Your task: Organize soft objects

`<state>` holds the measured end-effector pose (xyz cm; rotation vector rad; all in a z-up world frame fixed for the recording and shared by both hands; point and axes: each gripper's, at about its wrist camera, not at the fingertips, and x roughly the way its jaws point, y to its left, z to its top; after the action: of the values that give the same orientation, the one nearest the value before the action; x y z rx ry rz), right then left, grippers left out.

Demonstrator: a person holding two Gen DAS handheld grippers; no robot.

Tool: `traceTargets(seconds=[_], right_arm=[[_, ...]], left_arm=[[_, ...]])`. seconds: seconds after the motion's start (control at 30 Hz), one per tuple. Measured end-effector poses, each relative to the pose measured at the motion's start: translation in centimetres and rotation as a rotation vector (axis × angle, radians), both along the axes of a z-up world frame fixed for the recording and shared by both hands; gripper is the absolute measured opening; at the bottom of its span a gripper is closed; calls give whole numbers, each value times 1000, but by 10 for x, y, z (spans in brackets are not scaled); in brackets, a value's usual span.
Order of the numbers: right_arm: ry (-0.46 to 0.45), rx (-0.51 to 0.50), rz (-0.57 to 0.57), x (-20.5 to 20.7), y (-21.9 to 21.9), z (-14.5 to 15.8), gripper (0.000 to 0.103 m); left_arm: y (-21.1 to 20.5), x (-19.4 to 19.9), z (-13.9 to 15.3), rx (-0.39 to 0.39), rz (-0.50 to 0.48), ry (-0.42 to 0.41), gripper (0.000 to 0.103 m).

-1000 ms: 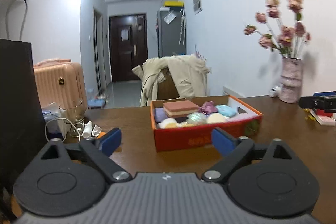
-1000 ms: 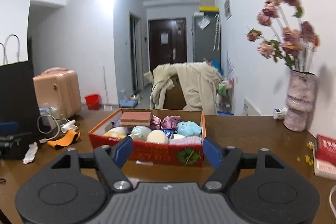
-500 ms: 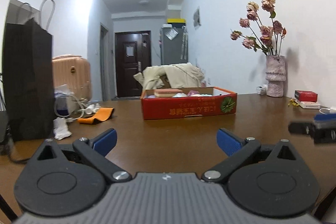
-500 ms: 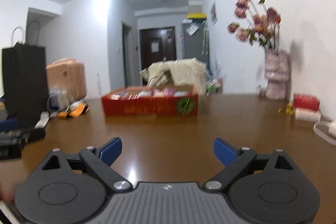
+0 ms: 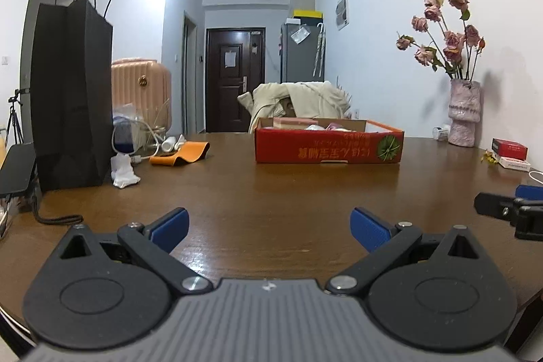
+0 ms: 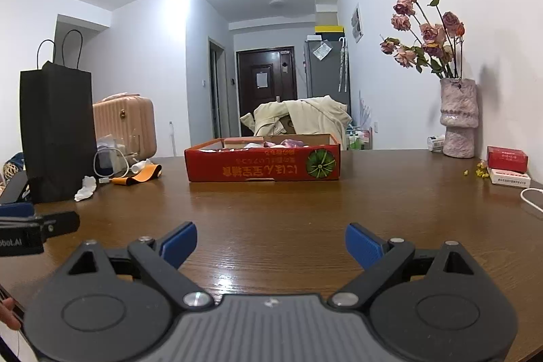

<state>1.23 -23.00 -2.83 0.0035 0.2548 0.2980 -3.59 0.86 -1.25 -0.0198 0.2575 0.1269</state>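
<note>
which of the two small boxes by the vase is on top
The red box is on top; the white box lies flat on the table beneath it, right of the vase.

Home, lived-in apartment. Wooden dining table (image 5: 271, 192) across lower frame; vase of dried roses (image 5: 463, 114) at right; pink suitcase (image 5: 141, 83) at left; coat over chair (image 5: 302, 99) mid-frame; dark entrance door (image 5: 234, 80) down hallway, centre.

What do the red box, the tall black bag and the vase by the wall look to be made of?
Red box: printed cardboard, going by the folded brown inner flaps. Black bag: matte paper, by its creased flat sides and thin cord handles. Vase: probably ceramic or stone with a rough, mottled pink finish; hard to say which.
</note>
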Motion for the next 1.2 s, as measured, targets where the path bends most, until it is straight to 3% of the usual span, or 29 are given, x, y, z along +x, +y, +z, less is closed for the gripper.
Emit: traceTargets(seconds=[0.93,1.07,1.2], right_arm=[[-22,0,-15,-4,0,-1,95],[-17,14,-16,-4,-1,0,102],[-24,15,-22,-5,-1,-2,103]], left_arm=[[1,0,-1,6,-11,-1,103],[1,1,0,11,-12,7,103],[1,1,-2,11,-16,7,103]])
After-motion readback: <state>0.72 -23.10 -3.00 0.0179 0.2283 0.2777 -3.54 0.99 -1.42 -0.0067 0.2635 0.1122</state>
